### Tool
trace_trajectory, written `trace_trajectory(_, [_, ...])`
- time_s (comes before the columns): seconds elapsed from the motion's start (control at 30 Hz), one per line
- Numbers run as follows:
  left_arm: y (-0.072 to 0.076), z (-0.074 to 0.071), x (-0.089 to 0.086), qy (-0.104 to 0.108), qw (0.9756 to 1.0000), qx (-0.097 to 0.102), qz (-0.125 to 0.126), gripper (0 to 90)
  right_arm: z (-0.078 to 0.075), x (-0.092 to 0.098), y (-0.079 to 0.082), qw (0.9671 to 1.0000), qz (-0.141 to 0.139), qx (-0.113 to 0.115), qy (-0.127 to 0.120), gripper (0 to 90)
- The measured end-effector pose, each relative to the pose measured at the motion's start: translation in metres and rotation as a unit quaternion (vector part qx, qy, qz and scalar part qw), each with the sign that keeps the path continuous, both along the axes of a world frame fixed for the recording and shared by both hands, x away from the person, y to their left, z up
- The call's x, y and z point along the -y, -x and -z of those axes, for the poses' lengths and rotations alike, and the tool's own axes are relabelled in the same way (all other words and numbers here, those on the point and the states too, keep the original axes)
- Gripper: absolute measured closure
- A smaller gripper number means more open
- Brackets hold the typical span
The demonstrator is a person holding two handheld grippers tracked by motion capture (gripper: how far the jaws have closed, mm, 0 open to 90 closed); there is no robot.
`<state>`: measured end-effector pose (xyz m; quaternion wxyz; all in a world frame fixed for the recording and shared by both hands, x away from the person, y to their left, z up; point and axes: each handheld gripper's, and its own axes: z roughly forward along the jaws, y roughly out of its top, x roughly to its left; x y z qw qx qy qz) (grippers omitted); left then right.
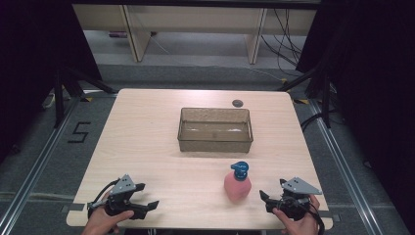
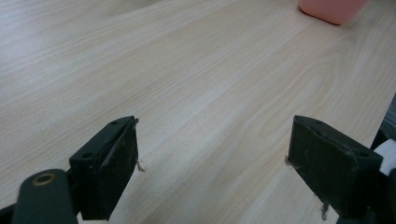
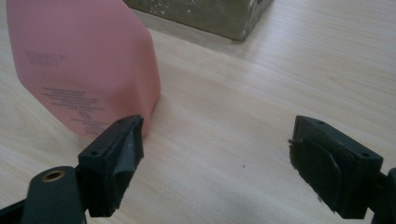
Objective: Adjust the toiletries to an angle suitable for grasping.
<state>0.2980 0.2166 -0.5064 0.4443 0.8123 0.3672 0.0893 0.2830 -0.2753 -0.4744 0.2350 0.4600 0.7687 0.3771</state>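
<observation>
A pink bottle (image 1: 238, 187) with a blue pump cap (image 1: 240, 170) stands upright on the wooden table (image 1: 147, 137), near its front right. My right gripper (image 1: 273, 196) rests just right of the bottle, jaws open and empty. In the right gripper view the pink bottle (image 3: 84, 65) stands close ahead on the left, beyond the left jaw; my right gripper (image 3: 215, 154) holds nothing. My left gripper (image 1: 146, 196) lies at the front left, open, far from the bottle. In the left gripper view my left gripper (image 2: 212, 154) spans bare wood, and the bottle's base (image 2: 331, 9) shows at top right.
A translucent brownish rectangular bin (image 1: 215, 129) sits at the table's middle, beyond the bottle; its corner (image 3: 210, 16) shows in the right gripper view. A small dark round disc (image 1: 238, 103) lies behind the bin. The table's front edge runs just under both hands.
</observation>
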Motion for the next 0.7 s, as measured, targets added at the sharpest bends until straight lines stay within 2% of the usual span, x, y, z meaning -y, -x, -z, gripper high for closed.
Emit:
trace_trajectory(0.1, [0.0000,0.0000,-0.0001,-0.001,1.0000,0.000,-0.001,15.4,0.0000,-0.0004,0.0003,1.0000,-0.002,-0.001,-0.004,18.5])
trace_trajectory(0.23, [0.0000,0.0000,0.0001,0.000,1.0000,0.000,-0.001,15.5,-0.0014,-0.0027,0.0007,0.9997,-0.016,0.010,-0.013,21.7])
trace_trajectory(0.33, [-0.0001,0.0002,0.0000,-0.001,1.0000,-0.001,-0.001,15.5,-0.0012,-0.0044,0.0009,0.9997,-0.019,0.004,-0.018,21.4])
trace_trajectory(0.43, [-0.0001,0.0003,0.0000,-0.001,1.0000,-0.001,-0.001,15.5,-0.0021,-0.0050,0.0020,0.9997,-0.017,0.001,-0.018,21.4])
trace_trajectory(0.47, [-0.0001,0.0003,0.0000,-0.001,1.0000,-0.001,-0.001,15.5,-0.0019,-0.0067,0.0030,0.9997,-0.008,0.006,-0.023,21.4])
trace_trajectory(0.5, [-0.0002,0.0002,-0.0001,-0.001,1.0000,-0.001,-0.001,15.5,-0.0019,-0.0067,0.0030,0.9997,-0.008,0.006,-0.023,21.4])
trace_trajectory(0.53, [-0.0002,0.0002,-0.0001,0.000,1.0000,-0.001,-0.002,15.5,-0.0021,-0.0048,0.0015,0.9997,-0.015,0.017,-0.009,21.4])
trace_trajectory(0.6, [-0.0001,0.0003,-0.0003,-0.001,1.0000,-0.001,-0.001,15.5,-0.0025,-0.0059,0.0022,0.9998,-0.014,0.013,-0.011,21.5])
trace_trajectory(0.63, [-0.0002,0.0002,-0.0003,-0.001,1.0000,-0.001,-0.001,15.5,-0.0022,-0.0075,0.0029,0.9997,-0.015,0.005,-0.020,21.7])
trace_trajectory(0.7, [-0.0002,0.0002,-0.0002,0.000,1.0000,-0.001,-0.003,15.5,-0.0030,-0.0074,0.0024,0.9995,-0.026,0.004,-0.016,21.7])
